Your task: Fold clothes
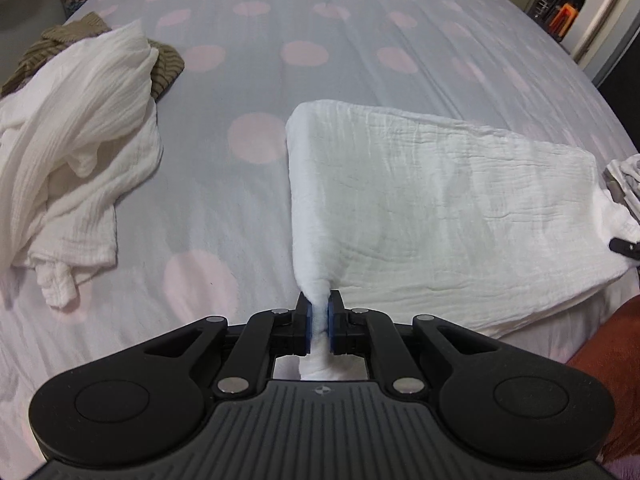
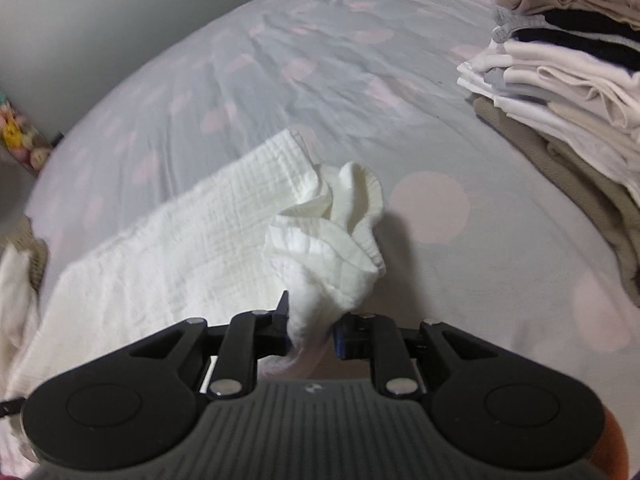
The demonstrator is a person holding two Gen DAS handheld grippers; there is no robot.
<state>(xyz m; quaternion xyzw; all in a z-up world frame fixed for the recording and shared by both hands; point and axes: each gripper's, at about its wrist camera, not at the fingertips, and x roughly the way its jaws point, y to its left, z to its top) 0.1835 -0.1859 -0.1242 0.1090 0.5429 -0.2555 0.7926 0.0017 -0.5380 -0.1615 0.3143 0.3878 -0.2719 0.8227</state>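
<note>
A white crinkled muslin cloth [image 1: 448,208] lies partly folded on the bed, stretched between both grippers. My left gripper [image 1: 319,326] is shut on its near left corner, the cloth pinched between the blue pads. In the right wrist view the same cloth [image 2: 192,248] runs off to the left, and my right gripper [image 2: 312,332] is shut on its bunched right corner [image 2: 340,232], which stands up in ruffles above the jaws. The tip of the right gripper [image 1: 626,246] shows at the right edge of the left wrist view.
The bed has a grey sheet with pink dots [image 1: 304,52]. A loose pile of white cloth [image 1: 68,160] over a brown knit garment [image 1: 164,68] lies at the left. A stack of folded clothes [image 2: 568,80] stands at the right. Shelves and a doorway [image 1: 568,12] lie beyond the bed.
</note>
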